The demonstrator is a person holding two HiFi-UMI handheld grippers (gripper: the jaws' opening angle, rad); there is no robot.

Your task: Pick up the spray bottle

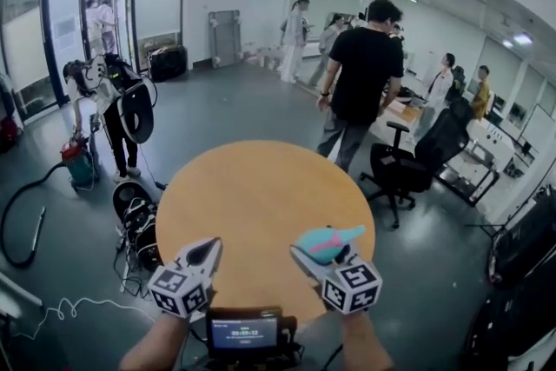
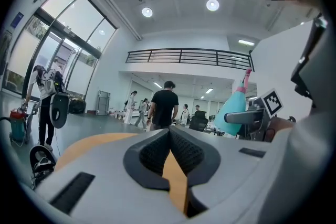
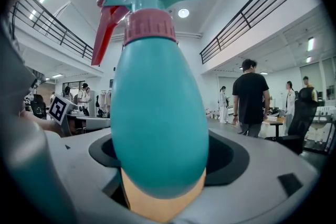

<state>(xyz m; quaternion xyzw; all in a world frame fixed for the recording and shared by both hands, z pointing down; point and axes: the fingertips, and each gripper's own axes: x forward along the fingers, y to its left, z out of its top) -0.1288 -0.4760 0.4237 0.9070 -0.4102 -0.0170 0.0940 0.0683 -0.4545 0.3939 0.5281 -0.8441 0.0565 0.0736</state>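
The right tool grips a teal plastic spray bottle with a pink collar, a red trigger and a teal spray head. Its two grey jaws stand wide and press on the sides of the bottle's rounded body. In the right gripper view the bottle fills the middle of the frame, standing upright between the jaws. In the head view it shows at the lower right of centre, tilted with its head toward the right, against the near edge of a round, orange-tan wooden table.

The left tool sits at the lower left of centre over the same near edge. Its jaws are closed together with nothing between them. The two tools are apart, side by side.

At the bottom centre of the head view is a small black device with a lit screen. Beyond the table, at upper right, a person in a black T-shirt stands beside a black office chair. On the grey floor left of the table lies a black bag with coiled cables. Further left, another person bends over a teal vacuum cleaner.
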